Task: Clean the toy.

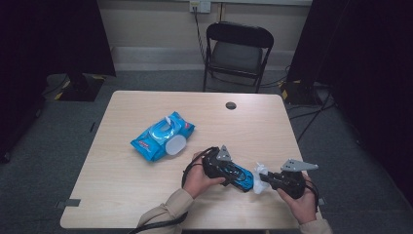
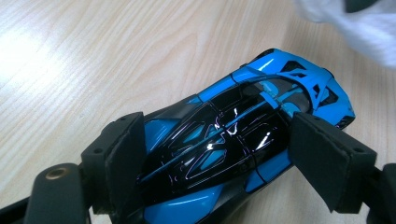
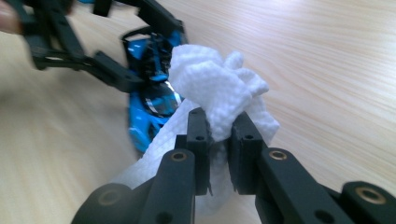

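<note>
A blue and black toy car (image 1: 239,176) (image 2: 233,140) (image 3: 152,100) lies on the table near the front edge. My left gripper (image 1: 233,171) (image 2: 219,158) is shut on the car, one jaw on each side of its body. My right gripper (image 1: 265,179) (image 3: 220,135) is shut on a crumpled white wet wipe (image 1: 258,176) (image 3: 219,93). The wipe sits right by the car's end; in the left gripper view the wipe (image 2: 355,23) shows at the top right corner. Contact between wipe and car cannot be told.
A blue pack of wet wipes (image 1: 162,135) with its white lid flipped open lies left of centre on the wooden table (image 1: 122,180). A black folding chair (image 1: 237,48) stands behind the table. A round cable hole (image 1: 231,105) is near the far edge.
</note>
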Tool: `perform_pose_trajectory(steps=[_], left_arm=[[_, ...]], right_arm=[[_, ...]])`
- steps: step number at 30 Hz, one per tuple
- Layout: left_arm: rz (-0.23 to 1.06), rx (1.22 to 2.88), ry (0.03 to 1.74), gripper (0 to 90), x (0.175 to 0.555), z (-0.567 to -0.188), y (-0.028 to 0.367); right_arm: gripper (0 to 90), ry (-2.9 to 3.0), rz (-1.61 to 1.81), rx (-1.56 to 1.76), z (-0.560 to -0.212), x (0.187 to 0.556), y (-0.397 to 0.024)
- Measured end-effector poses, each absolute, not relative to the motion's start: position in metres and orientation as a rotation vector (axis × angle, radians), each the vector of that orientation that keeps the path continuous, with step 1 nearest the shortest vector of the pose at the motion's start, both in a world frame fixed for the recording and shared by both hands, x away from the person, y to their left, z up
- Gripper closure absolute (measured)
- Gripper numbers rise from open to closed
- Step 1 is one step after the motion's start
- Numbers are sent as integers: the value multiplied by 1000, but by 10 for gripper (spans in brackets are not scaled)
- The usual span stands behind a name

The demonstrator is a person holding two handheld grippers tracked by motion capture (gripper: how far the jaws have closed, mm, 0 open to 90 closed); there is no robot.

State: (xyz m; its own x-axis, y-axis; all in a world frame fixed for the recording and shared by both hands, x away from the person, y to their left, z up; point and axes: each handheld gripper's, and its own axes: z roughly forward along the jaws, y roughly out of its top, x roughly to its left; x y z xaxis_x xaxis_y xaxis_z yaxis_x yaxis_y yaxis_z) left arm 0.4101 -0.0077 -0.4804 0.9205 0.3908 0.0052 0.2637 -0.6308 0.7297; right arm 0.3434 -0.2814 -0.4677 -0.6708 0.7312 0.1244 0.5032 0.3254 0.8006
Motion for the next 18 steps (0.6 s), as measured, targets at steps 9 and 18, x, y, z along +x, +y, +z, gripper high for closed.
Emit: perform_pose_trajectory(steps=[9, 18], left_arm=[[209, 2283, 459, 191, 410, -481, -8], [205, 2284, 467, 190, 410, -480, -8]], right_arm=[[802, 2343, 1190, 1144, -482, 354, -280], [796, 2396, 1146, 1131, -496, 362, -267]])
